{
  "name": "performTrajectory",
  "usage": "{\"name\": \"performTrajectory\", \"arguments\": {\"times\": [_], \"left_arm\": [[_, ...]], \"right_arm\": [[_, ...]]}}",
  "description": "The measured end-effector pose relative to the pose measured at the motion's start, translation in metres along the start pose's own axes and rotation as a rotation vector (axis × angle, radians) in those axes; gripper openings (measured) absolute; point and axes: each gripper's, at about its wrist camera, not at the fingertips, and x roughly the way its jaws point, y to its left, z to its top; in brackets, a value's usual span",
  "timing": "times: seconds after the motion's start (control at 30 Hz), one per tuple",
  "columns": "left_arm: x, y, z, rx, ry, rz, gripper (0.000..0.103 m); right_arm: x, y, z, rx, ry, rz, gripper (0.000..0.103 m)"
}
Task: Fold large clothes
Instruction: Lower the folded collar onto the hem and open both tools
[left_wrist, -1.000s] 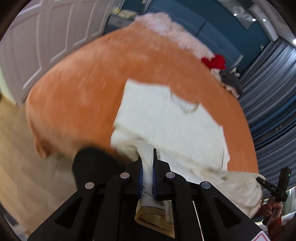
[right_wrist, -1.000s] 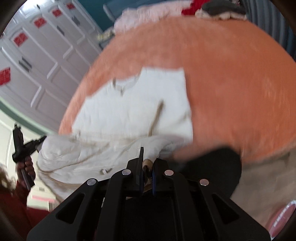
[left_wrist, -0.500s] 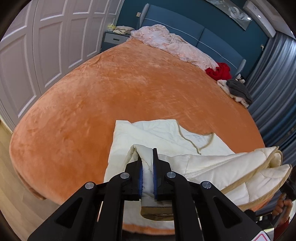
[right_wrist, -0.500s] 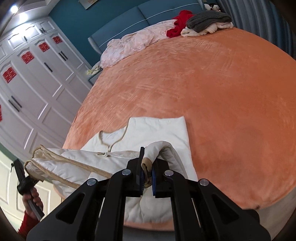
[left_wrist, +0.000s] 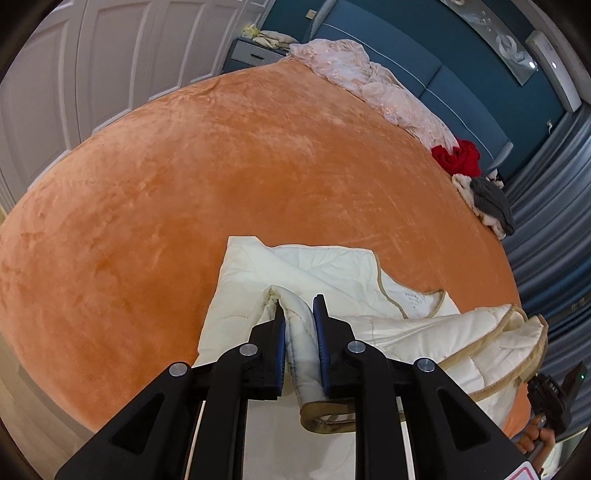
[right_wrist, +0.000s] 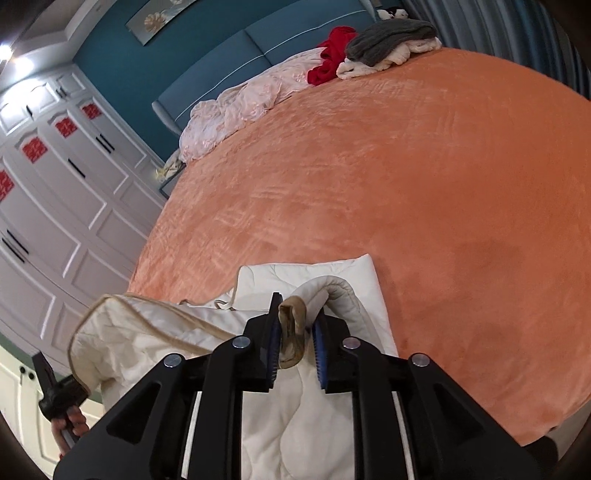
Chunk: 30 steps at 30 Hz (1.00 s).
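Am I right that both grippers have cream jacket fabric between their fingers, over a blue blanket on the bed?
Not quite: the blanket is orange, as both wrist views show. The rest holds: left gripper and right gripper each have the cream jacket between their fingers.

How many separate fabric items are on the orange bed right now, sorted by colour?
Cream: 2, the quilted garment in the left gripper and right gripper, and the fleece piece under the grey knit
Pink: 1, the crumpled quilt
Red: 1, the red garment
Grey: 1, the grey knit
Total: 5
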Motion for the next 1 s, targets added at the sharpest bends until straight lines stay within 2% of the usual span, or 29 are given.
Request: {"name": "performTrajectory", "arguments": {"times": [0.2, 0.27, 0.3, 0.33, 0.37, 0.4, 0.43, 0.47, 0.5, 0.57, 0.7, 0.8, 0.9, 1.0], "left_arm": [[-0.022, 0.002, 0.008, -0.056, 0.016, -0.091, 0.021], [-0.030, 0.004, 0.011, -0.088, 0.033, -0.126, 0.022], [-0.033, 0.004, 0.013, -0.106, 0.040, -0.147, 0.023], [-0.036, 0.004, 0.014, -0.118, 0.041, -0.162, 0.025], [-0.043, 0.005, 0.016, -0.132, 0.024, -0.179, 0.026], [-0.050, 0.003, 0.017, -0.132, -0.011, -0.172, 0.031], [-0.061, 0.002, 0.019, -0.123, -0.069, -0.159, 0.044], [-0.074, 0.001, 0.022, -0.105, -0.135, -0.144, 0.052], [-0.079, -0.001, 0.024, -0.094, -0.167, -0.130, 0.060], [-0.084, -0.007, 0.028, -0.051, -0.199, -0.085, 0.060], [-0.064, -0.027, 0.027, 0.096, -0.182, 0.016, 0.060], [-0.030, -0.041, 0.021, 0.197, -0.129, 0.083, 0.060], [0.010, -0.040, 0.016, 0.233, -0.060, 0.137, 0.060], [0.043, -0.027, 0.013, 0.184, 0.006, 0.147, 0.060]], "right_arm": [[-0.010, -0.001, 0.005, 0.043, -0.012, 0.046, 0.023], [-0.018, 0.002, 0.009, 0.046, -0.027, 0.066, 0.029], [-0.023, 0.003, 0.010, 0.048, -0.039, 0.072, 0.039], [-0.029, 0.005, 0.013, 0.046, -0.059, 0.077, 0.045], [-0.037, 0.008, 0.016, 0.037, -0.083, 0.086, 0.045], [-0.043, 0.011, 0.018, 0.026, -0.095, 0.096, 0.046], [-0.049, 0.014, 0.021, 0.015, -0.104, 0.099, 0.046], [-0.053, 0.016, 0.023, 0.005, -0.111, 0.096, 0.046], [-0.055, 0.018, 0.025, -0.007, -0.113, 0.090, 0.046], [-0.054, 0.020, 0.023, -0.038, -0.113, 0.069, 0.046], [-0.038, 0.024, 0.013, -0.093, -0.084, 0.008, 0.047], [-0.011, 0.021, 0.003, -0.151, -0.042, -0.071, 0.047], [0.015, 0.015, -0.001, -0.188, 0.002, -0.126, 0.047], [0.040, 0.009, -0.002, -0.184, 0.050, -0.147, 0.047]]}}
